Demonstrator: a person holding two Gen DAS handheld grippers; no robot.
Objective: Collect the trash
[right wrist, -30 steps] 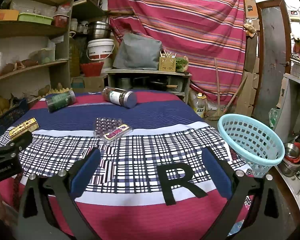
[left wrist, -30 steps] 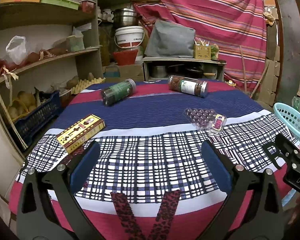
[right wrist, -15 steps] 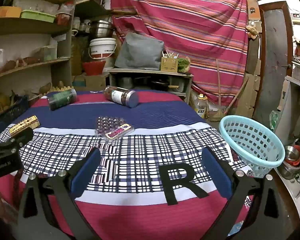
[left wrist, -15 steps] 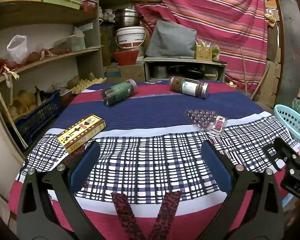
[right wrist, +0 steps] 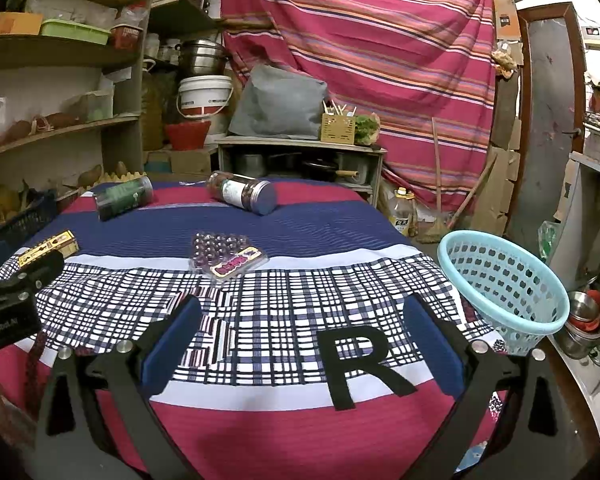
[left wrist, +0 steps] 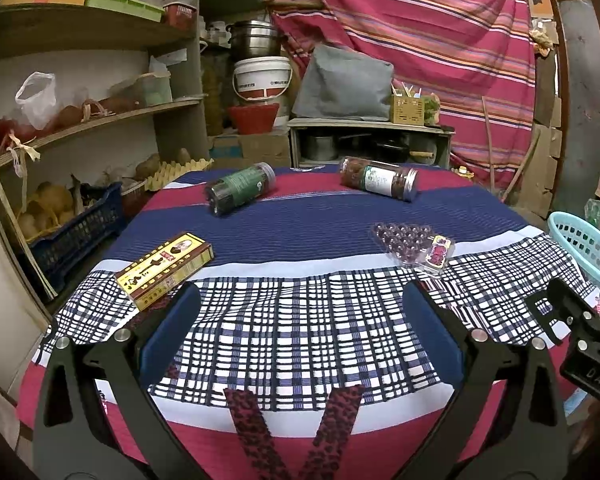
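Little has moved since the earlier pictures: both viewpoints are seen to have drifted slightly, while every item on the table lies where it was. The left gripper point(left wrist: 300, 336) is held low over the near edge of the table point(left wrist: 300, 432), its jaws spread wide with nothing between them. The right gripper point(right wrist: 300, 340) is held the same way, wide and empty, beside it.

Four pieces of trash are spread on the striped cloth. A yellow box point(left wrist: 165, 270) lies near the left edge. A clear blister tray point(left wrist: 414, 245) lies right of centre. A green-labelled jar point(left wrist: 240, 188) and a white-labelled jar point(left wrist: 378, 183) lie on their sides at the far end, well apart from each other. A pale blue basket point(right wrist: 500, 280) is tilted at the table's right edge, and no trash can be seen inside it.

Several risks are judged from this layout. The jars are round and on their sides, so they could be nudged into rolling off the far edge by a finger. The thin tray could be crushed or flicked away by a hard pinch. The basket, perched at the edge, could be tipped over by a dropped item or a bumped rim.
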